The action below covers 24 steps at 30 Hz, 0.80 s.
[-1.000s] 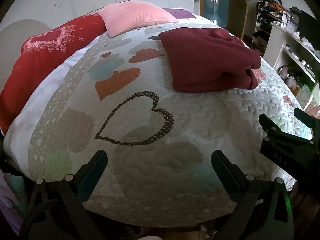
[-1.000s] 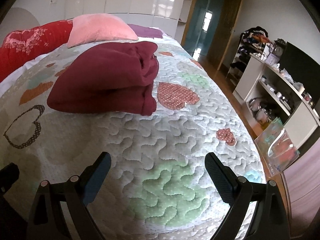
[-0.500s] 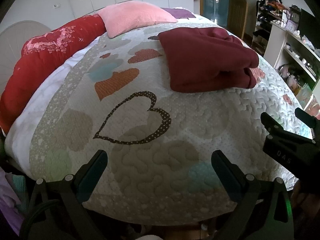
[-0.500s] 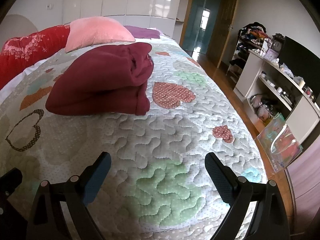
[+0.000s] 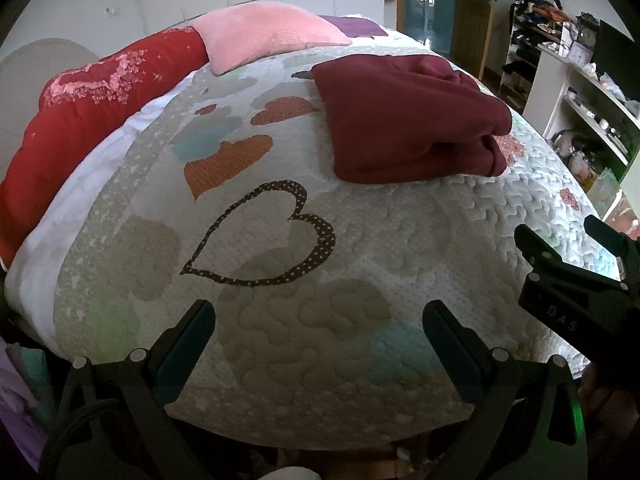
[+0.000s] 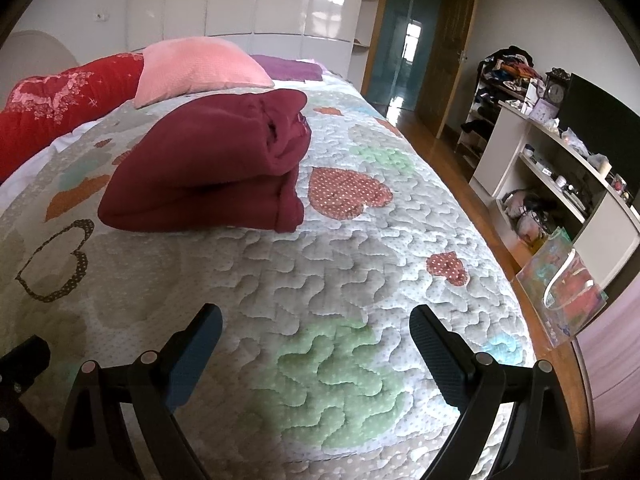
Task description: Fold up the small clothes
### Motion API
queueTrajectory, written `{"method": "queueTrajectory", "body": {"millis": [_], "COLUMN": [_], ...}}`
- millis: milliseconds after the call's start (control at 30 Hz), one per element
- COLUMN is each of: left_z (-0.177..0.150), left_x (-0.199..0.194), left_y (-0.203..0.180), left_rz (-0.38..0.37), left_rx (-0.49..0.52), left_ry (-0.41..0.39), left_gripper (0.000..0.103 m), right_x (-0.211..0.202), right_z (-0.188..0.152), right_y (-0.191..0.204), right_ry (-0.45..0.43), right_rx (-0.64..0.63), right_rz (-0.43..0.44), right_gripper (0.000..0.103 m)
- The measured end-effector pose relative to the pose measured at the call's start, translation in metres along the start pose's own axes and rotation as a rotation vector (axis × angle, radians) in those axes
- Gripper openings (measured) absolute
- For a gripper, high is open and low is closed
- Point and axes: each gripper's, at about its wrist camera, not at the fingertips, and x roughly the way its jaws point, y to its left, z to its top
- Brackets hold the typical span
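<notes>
A dark red garment (image 5: 408, 120) lies folded in a thick rectangle on the quilted bed; it also shows in the right wrist view (image 6: 212, 168). My left gripper (image 5: 320, 320) is open and empty, over the near end of the bed, well short of the garment. My right gripper (image 6: 316, 328) is open and empty too, near the bed's foot, also apart from the garment. The right gripper shows at the right edge of the left wrist view (image 5: 576, 256).
The quilt (image 5: 360, 248) has heart patches. A pink pillow (image 5: 264, 36) and a red blanket (image 5: 88, 100) lie at the head of the bed. White shelves (image 6: 560, 176), a shiny bag (image 6: 564, 292) and wooden floor are to the right.
Both grippers have drawn back a little from the folded garment, towards the foot of the bed. The garment has not moved.
</notes>
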Motion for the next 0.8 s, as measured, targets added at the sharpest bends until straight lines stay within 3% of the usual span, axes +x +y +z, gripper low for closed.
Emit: {"method": "queueTrajectory", "body": {"millis": [800], "left_z": [0.0002], "left_x": [0.0071], "left_y": [0.006], "left_rz": [-0.016], "left_rx": [-0.019], "left_ry": [0.015], "left_gripper": [0.103], "right_x": [0.0008], "right_z": [-0.0003], "right_y": [0.0042], "right_ry": [0.007], "right_rx": [-0.009], "right_rz": [0.003], "right_gripper": [0.097]}}
